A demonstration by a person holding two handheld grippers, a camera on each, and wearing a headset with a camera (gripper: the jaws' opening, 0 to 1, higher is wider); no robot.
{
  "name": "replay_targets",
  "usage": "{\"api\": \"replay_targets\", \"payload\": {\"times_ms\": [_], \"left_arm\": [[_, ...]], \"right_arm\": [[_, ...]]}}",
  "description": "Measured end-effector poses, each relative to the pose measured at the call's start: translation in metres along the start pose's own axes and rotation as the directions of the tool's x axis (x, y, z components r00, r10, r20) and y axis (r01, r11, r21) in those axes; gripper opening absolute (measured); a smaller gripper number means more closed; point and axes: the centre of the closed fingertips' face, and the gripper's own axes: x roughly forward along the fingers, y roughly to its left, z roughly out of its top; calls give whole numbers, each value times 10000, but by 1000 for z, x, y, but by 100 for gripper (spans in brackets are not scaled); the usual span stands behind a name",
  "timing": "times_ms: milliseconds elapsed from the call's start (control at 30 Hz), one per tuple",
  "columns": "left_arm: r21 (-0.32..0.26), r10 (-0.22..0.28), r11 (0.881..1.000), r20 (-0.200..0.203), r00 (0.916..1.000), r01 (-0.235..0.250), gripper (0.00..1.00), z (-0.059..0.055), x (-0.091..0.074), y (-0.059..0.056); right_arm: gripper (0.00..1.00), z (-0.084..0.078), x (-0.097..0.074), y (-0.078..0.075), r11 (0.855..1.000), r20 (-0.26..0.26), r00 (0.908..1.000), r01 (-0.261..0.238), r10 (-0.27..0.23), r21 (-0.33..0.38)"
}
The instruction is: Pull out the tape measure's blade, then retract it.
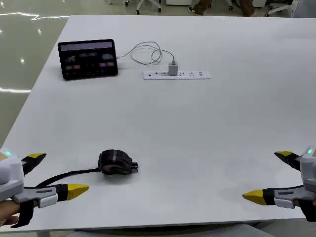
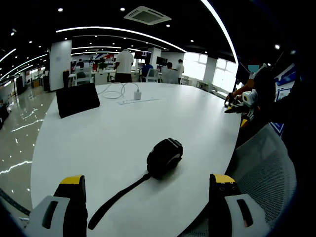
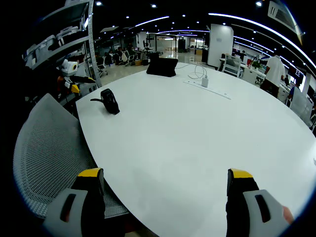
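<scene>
Tape measure (image 3: pixel 109 100) on white table (image 3: pixel 197 133)

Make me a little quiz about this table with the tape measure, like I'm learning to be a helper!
1. True or false: the left gripper is shut on the tape measure.
2. Which gripper is nearer the tape measure? A) left B) right
3. Fill in: the white charger is plugged into the ____.

Key:
1. False. Its fingers are open, and the tape measure lies on the table.
2. A. The right gripper is far off at the other side.
3. power strip
</scene>
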Motion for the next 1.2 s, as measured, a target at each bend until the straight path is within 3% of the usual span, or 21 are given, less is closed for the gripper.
{"api": "replay_targets", "payload": {"times_ms": [433,700,800,867,933,967,1067,1133,1200], "left_arm": [[18,12,10000,16,10000,-12,100,2,-1,3],[63,-93,9999,-90,9999,94,100,-2,1,2],[235,-112,9997,-255,9996,118,100,-4,3,1],[739,260,9970,-247,9994,-242,100,-2,4,8],[317,-319,9989,-395,9987,332,100,-2,6,-2],[324,-325,9989,-483,9983,341,100,-3,7,-2],[520,-682,9960,-727,9950,721,100,-3,12,-8],[1214,-812,9889,-388,9959,853,100,3,16,-10],[760,-1176,9894,-782,9900,1236,100,-1,18,-15]], "right_arm": [[100,3,-1,1,10000,63,10000,-50,50,-3],[100,4,-2,-1,9999,144,9999,59,-58,-112],[100,5,-2,-1,9999,156,9999,56,-53,-150],[100,5,-1,-1,9998,135,9999,65,-62,-204],[100,8,-1,0,9997,136,9999,49,-46,-235],[100,9,-1,0,9997,155,9999,17,-13,-247],[100,18,4,-2,9973,461,9989,160,-127,-722],[100,19,6,0,9981,360,9993,67,-45,-618],[100,23,9,2,9978,286,9996,-43,62,-654]]}}
